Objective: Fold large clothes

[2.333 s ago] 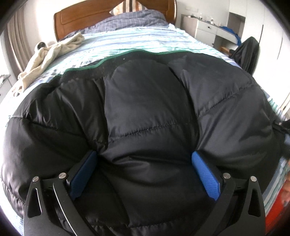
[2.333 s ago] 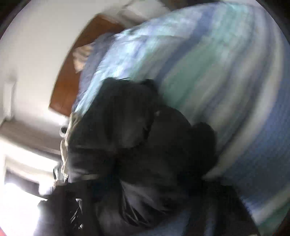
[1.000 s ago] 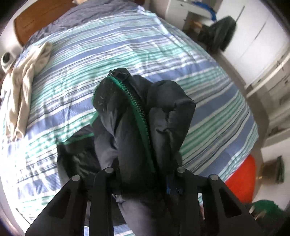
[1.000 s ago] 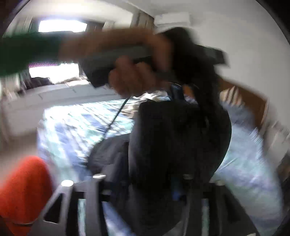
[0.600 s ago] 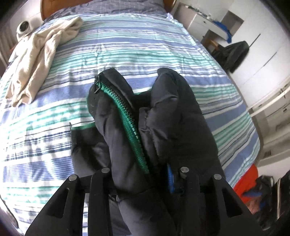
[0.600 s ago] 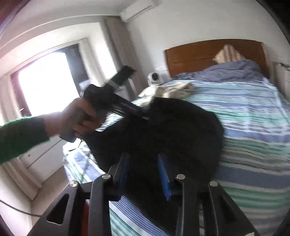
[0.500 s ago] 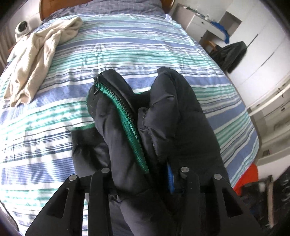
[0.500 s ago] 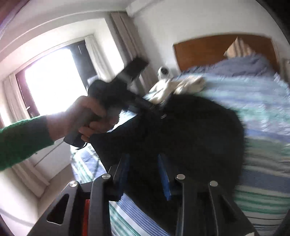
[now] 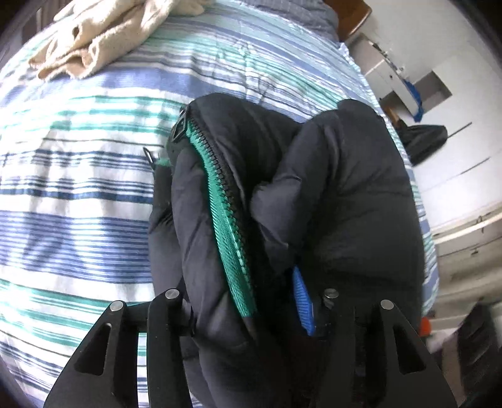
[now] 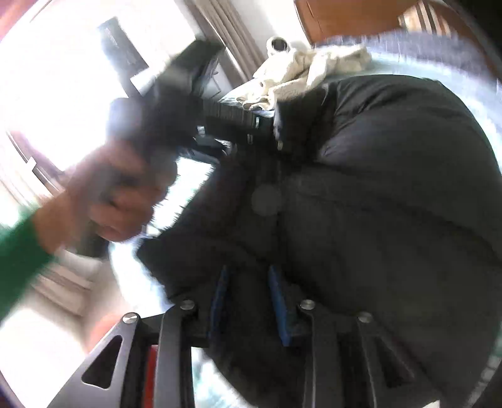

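A black puffer jacket (image 9: 339, 201) with a green zipper (image 9: 226, 219) hangs bunched above the striped bed (image 9: 78, 194). My left gripper (image 9: 248, 301) is shut on a thick fold of it beside the zipper; one blue pad (image 9: 302, 301) shows, the other is hidden in the fabric. In the right wrist view the same jacket (image 10: 376, 204) fills the frame. My right gripper (image 10: 248, 295) is shut on a fold of its edge. The person's hand holds the left gripper's handle (image 10: 163, 125) at the upper left, blurred.
A cream garment (image 9: 103, 34) lies on the bed's far left and also shows in the right wrist view (image 10: 304, 75). A wooden headboard (image 10: 345, 18), a white desk (image 9: 395, 78) and a dark chair (image 9: 423, 141) stand beyond the bed. A bright window (image 10: 62, 78) is behind the hand.
Both grippers closed on the jacket and lifted it off the bed into a bunch. In the last half second the left gripper moved closer to the bed's left side.
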The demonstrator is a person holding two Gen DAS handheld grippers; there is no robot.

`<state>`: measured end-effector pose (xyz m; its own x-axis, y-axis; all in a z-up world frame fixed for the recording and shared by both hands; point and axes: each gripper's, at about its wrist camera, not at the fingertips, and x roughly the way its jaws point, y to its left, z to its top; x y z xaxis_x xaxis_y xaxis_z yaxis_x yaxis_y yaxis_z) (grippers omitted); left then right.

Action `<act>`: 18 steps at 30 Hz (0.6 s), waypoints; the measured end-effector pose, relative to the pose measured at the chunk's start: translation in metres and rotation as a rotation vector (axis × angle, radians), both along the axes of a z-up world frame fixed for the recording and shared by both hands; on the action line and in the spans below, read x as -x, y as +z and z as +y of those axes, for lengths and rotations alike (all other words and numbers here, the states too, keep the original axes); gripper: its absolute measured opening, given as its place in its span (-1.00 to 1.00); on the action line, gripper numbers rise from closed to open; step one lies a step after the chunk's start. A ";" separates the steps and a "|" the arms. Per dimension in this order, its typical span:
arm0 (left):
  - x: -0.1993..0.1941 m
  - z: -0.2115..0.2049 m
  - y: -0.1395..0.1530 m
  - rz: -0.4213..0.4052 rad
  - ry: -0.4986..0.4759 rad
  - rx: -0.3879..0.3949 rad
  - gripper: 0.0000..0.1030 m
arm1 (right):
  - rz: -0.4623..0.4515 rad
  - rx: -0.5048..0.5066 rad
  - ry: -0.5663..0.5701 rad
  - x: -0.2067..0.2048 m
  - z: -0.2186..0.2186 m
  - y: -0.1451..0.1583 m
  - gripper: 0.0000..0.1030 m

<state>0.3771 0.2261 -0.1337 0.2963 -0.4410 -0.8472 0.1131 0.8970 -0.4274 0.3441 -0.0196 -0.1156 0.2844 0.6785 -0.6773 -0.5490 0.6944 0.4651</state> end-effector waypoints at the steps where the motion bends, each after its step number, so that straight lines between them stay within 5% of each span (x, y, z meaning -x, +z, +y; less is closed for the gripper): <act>1: 0.000 0.001 -0.003 0.003 0.006 0.011 -0.07 | -0.024 -0.030 -0.052 -0.011 -0.019 0.021 -0.46; 7: -0.005 0.012 -0.015 0.030 0.021 0.089 -0.07 | -0.031 0.040 -0.151 -0.110 -0.025 0.059 -0.37; 13: -0.004 0.020 -0.028 0.037 0.068 0.071 -0.11 | 0.210 0.253 -0.068 -0.191 0.060 -0.046 -0.57; 18: -0.013 0.017 -0.039 0.071 0.094 0.057 -0.15 | 0.233 0.330 -0.091 -0.201 0.072 -0.064 -0.64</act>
<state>0.3905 0.2432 -0.1725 0.2786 -0.4624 -0.8418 -0.0029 0.8760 -0.4822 0.5451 0.0528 -0.1795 0.1464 0.3936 -0.9075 -0.3845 0.8679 0.3145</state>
